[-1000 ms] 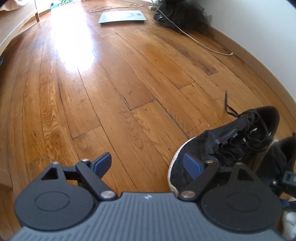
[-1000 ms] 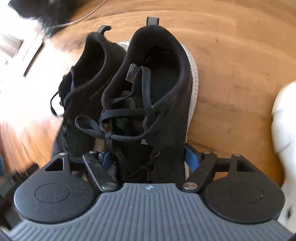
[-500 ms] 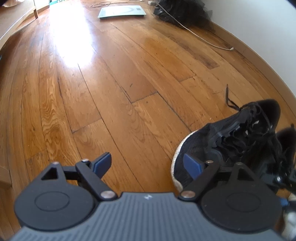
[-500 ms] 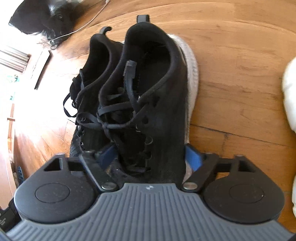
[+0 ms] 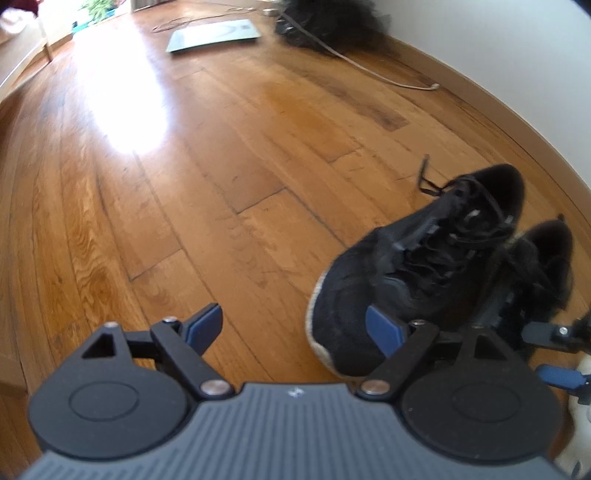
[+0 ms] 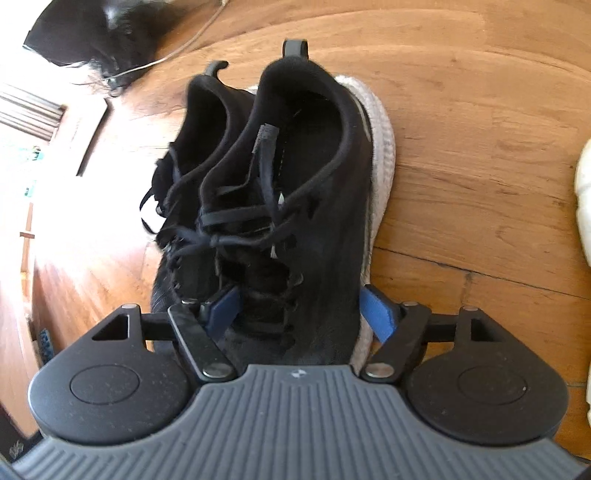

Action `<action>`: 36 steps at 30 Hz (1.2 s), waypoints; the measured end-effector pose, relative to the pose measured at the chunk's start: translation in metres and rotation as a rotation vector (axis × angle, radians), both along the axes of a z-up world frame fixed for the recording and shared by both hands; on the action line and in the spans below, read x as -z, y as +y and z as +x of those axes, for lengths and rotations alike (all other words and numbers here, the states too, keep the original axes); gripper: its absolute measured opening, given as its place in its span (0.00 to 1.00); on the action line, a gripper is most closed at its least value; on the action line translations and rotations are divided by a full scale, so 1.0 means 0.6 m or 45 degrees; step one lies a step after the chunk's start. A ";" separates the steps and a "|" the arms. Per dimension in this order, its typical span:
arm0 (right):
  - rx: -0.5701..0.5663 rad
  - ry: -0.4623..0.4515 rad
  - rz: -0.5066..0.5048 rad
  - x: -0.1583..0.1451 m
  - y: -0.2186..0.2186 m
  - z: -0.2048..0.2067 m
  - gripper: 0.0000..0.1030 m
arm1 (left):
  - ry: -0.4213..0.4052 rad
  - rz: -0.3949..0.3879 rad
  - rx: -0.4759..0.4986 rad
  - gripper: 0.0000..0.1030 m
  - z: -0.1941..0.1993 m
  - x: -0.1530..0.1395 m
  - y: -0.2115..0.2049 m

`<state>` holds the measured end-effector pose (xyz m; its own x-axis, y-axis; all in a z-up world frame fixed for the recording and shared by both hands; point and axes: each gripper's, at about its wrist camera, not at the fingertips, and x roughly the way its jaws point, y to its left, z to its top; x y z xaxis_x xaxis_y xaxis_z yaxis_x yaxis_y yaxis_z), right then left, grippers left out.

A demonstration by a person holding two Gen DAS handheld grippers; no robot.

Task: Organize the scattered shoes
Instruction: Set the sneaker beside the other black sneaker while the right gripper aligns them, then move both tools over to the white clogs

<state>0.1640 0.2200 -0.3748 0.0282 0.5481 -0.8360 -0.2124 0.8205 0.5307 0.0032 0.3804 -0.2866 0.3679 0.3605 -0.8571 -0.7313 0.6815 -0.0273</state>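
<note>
My right gripper (image 6: 299,306) squeezes a black shoe (image 6: 295,206) at center frame; my left gripper (image 5: 291,328) is wide open and holds nothing.

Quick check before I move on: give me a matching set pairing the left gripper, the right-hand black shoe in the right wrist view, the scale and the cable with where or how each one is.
Things:
1. left gripper
2. right-hand black shoe
3. scale
4. cable

States:
A. lying flat on the floor at the far end
B. between the fingers of the right gripper
C. trailing across the floor near the wall
D. fingers wide apart, gripping nothing

Pairs: 1-D, 2-B, 3-A, 4-C
</note>
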 end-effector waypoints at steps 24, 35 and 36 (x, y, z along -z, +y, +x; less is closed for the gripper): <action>0.288 -0.392 -0.158 -0.140 -0.376 -0.016 0.74 | -0.199 -0.130 0.723 0.83 0.165 -0.065 -0.294; 0.041 -0.453 -0.303 -0.064 -0.403 -0.059 0.74 | 0.078 -0.519 0.802 0.69 0.276 0.055 -0.430; 0.007 -0.460 -0.307 -0.059 -0.400 -0.064 0.74 | 0.072 -0.533 0.794 0.59 0.279 0.061 -0.436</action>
<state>0.1257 -0.0199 -0.3395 0.3451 0.3370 -0.8760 -0.3448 0.9136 0.2157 0.1706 0.1190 -0.3233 0.3486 -0.2602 -0.9004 -0.2214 0.9106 -0.3489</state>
